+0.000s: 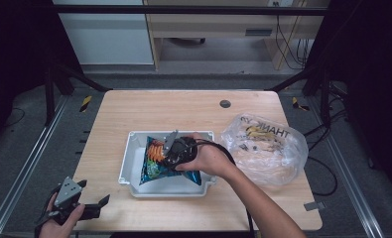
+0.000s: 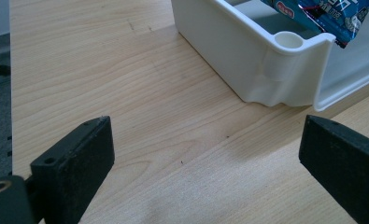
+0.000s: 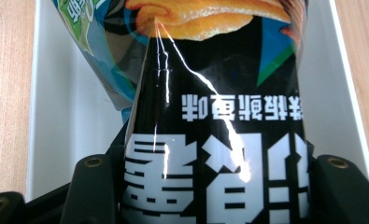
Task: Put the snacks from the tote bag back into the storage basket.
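2 tongs | right tongs [image 1: 169, 148] clamp black snack bag [image 3: 215, 121] over tray [image 1: 129, 168] | left tongs [image 1: 92, 198] level, agape

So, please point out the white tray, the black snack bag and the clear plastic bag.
white tray [image 1: 125, 168], high view, its left rim.
black snack bag [image 3: 219, 130], right gripper view, its printed front.
clear plastic bag [image 1: 278, 158], high view, its middle.
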Action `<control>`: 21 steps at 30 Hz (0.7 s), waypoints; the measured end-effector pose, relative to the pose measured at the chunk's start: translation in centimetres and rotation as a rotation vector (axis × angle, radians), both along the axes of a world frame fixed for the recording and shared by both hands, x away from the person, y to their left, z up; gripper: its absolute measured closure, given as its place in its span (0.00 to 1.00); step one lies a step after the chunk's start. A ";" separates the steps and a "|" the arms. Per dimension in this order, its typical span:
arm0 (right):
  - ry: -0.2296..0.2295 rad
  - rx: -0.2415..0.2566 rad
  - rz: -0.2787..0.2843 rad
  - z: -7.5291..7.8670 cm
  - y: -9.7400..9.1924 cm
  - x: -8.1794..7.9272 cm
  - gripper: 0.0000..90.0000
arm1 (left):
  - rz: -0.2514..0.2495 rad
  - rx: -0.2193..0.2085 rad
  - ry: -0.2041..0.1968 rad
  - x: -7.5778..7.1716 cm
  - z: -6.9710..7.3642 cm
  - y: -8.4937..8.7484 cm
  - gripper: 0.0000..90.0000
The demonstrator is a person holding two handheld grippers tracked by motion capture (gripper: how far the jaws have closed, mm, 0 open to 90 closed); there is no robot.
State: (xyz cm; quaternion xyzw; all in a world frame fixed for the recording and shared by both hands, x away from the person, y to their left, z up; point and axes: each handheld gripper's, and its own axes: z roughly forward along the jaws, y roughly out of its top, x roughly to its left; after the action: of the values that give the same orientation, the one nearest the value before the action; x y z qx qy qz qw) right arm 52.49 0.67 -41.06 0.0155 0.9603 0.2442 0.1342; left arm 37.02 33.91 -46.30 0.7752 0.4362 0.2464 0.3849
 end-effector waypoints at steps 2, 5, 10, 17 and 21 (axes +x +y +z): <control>0.002 -0.001 -0.001 -0.1 0.0 0.0 0.46 | 0.000 0.001 -0.002 0.0 0.0 0.0 0.03; 0.004 -0.001 0.001 -0.2 0.0 0.0 0.46 | 0.000 0.001 -0.002 0.0 0.0 0.0 0.03; 0.010 -0.005 -0.003 -0.4 0.1 0.1 0.46 | 0.000 0.001 -0.002 0.0 0.0 0.0 0.03; 0.010 -0.005 -0.006 -0.5 0.1 0.3 0.46 | 0.001 -0.001 -0.001 0.0 0.0 0.0 0.03; 0.014 -0.008 -0.007 -0.7 0.1 0.3 0.46 | 0.000 0.001 -0.001 0.0 0.0 0.0 0.03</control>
State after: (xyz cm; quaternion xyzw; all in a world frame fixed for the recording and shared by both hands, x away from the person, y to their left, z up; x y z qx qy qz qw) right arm 52.80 0.79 -41.74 0.0203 0.9621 0.2397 0.1283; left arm 37.02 33.92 -46.30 0.7752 0.4357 0.2470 0.3850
